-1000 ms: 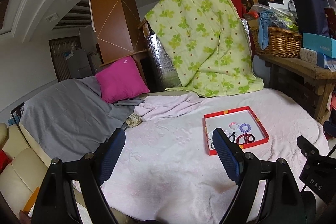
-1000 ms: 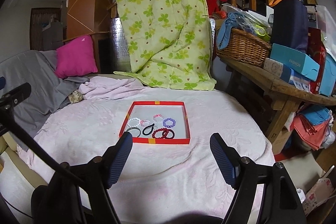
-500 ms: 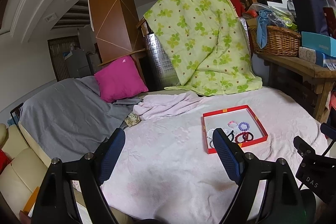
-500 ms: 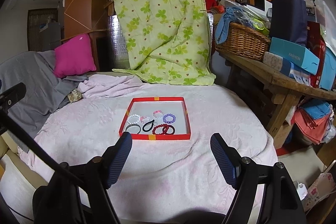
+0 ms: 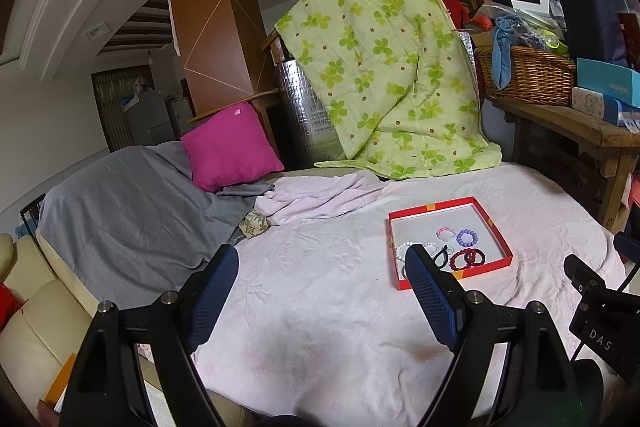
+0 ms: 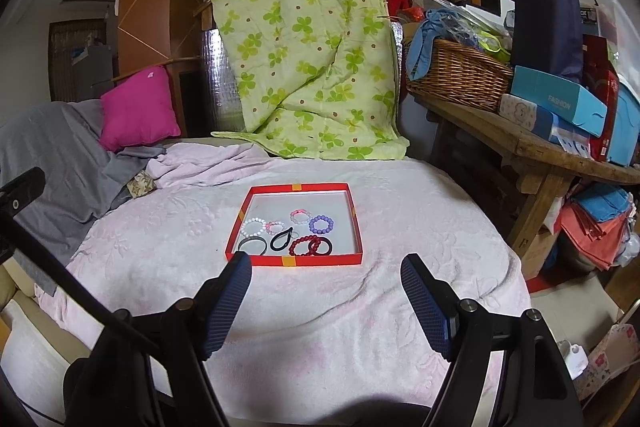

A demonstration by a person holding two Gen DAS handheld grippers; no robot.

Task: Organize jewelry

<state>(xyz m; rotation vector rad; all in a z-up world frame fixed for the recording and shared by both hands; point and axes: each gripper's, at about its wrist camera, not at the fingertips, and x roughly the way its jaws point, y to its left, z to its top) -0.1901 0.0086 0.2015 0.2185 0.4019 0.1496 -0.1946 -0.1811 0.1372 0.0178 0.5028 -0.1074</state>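
A shallow red tray [image 6: 295,261] lies on the pale pink blanket [image 6: 160,227]. In it lie several bracelets and hair ties: a white bead bracelet [image 6: 253,227], a purple one [image 6: 321,223], a dark red one [image 6: 303,244], a black hair tie [image 6: 281,239]. The tray also shows in the left wrist view [image 5: 498,229], to the right of my left gripper. My right gripper [image 6: 326,277] is open and empty, just short of the tray's near edge. My left gripper [image 5: 320,269] is open and empty, above the blanket, left of the tray.
A green floral quilt [image 6: 308,47] hangs over the rail behind. A pink cushion [image 6: 138,109] and grey cover [image 6: 52,147] lie at left. A wooden bench [image 6: 532,147] with a wicker basket [image 6: 456,75] and boxes stands at right.
Both grippers have drawn back slightly and the tray looks a little farther away. Both stay open and empty. Nothing in the tray has moved.
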